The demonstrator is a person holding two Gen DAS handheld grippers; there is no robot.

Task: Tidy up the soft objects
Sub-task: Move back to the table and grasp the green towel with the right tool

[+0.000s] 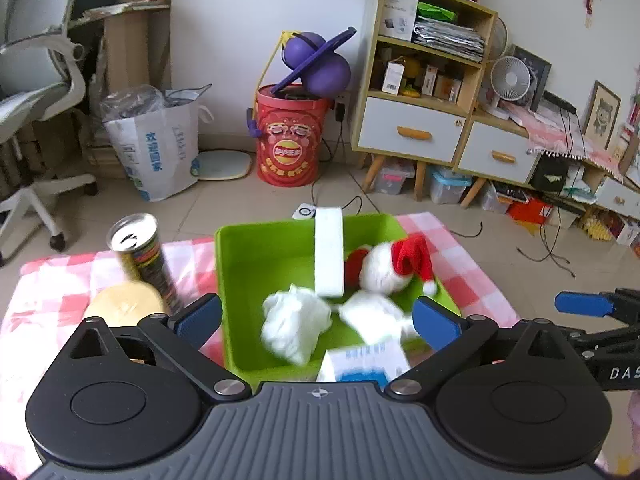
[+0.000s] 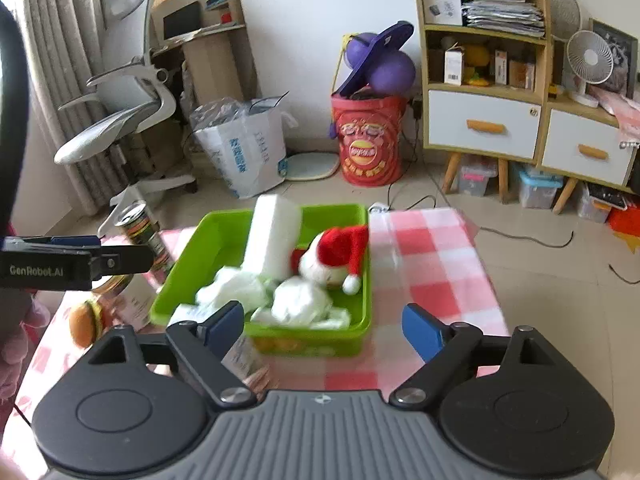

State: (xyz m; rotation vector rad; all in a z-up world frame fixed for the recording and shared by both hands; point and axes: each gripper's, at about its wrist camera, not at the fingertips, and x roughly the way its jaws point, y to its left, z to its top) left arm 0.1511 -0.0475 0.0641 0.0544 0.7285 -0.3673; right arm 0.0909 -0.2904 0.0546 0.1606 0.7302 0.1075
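Soft things: the Santa toy, two white cloth lumps and a white sponge block lie in the green bin.
Still out: a small burger toy sits on the checked cloth, left of the bin, by the cans.
Nearer hand: my guess is the left gripper, since the burger lies on its side.
Left gripper: fingers wide apart, holding nothing, over the bin.
Right gripper: fingers wide apart, holding nothing.

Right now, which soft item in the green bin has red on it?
The Santa-hat plush, at the green bin's far right; the crumpled tissues and foam block are white.
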